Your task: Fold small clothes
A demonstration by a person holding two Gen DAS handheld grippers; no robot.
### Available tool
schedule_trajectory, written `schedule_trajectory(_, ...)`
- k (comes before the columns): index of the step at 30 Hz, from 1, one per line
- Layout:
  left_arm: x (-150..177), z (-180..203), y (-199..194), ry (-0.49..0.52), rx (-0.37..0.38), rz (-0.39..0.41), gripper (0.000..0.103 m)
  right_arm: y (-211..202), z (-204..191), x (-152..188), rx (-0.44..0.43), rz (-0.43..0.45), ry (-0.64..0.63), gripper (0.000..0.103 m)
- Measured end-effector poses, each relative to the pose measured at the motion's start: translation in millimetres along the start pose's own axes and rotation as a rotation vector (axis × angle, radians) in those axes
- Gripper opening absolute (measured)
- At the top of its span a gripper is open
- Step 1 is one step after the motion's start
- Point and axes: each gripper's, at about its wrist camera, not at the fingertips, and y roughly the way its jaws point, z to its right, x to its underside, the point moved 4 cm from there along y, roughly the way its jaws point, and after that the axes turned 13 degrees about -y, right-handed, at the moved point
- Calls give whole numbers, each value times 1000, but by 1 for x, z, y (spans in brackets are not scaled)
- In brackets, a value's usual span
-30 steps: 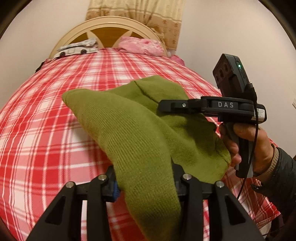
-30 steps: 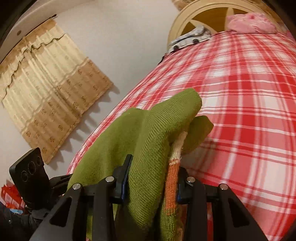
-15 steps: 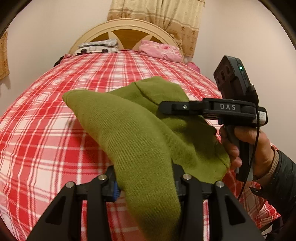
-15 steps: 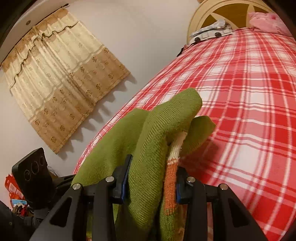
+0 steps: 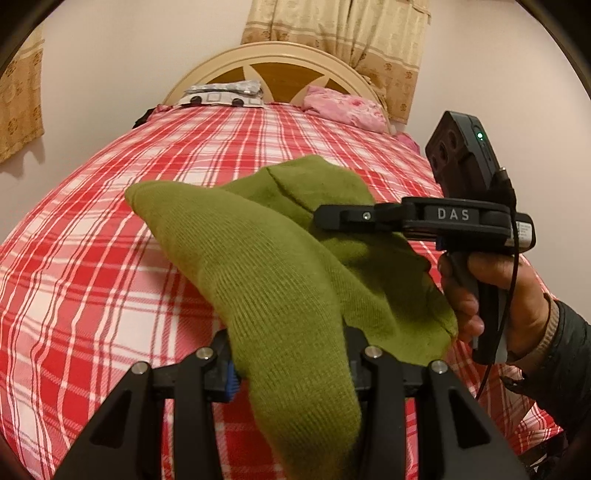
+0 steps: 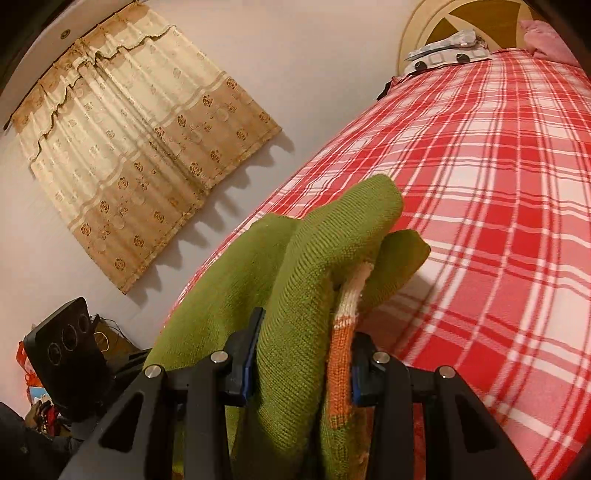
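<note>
One green knit garment (image 5: pixel 280 295), two grippers, one bed. You hold the garment lifted above the red plaid bedspread (image 5: pixel 92 258), near its close edge. Your left gripper (image 5: pixel 291 365) has its jaws narrowed on a thick fold of the green knit; your right gripper (image 6: pixel 303 369) clamps another bunch, where an orange-and-white knit strip (image 6: pixel 343 332) shows against the right pad. Your right hand (image 5: pixel 498 302) wraps that gripper's handle at the right of the left wrist view.

At the far end: one headboard (image 5: pixel 280 62), one pink pillow (image 5: pixel 343 107), one grey-and-white folded bundle (image 5: pixel 225 92). Two curtains: one behind the headboard (image 5: pixel 332 33), one on the left wall (image 6: pixel 129 147).

Since a second ago both views have swung: headboard and curtains sit further right in each. Grip and garment shape match.

The garment's long axis runs from your left gripper away and leftward, its rounded end (image 5: pixel 147 192) pointing far-left.
</note>
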Motion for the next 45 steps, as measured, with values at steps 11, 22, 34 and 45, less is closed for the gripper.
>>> schedule_trajectory(11,10,-36,-4,-54,-26,-7,41,36,-26,2,-56,-36,-11,38)
schedule_trajectory(22,19,-56,-2,-77,-30,-16,41,60,-33,5,-79,-57,1,38)
schedule_trajectory(34,40,-70,0,-68,-37,-40,42,63,-20,15,-54,-81,31,38)
schedule_trajectory(45,42,-70,-2,-90,-44,-40,52,71,-13,16,7,-126,33,38)
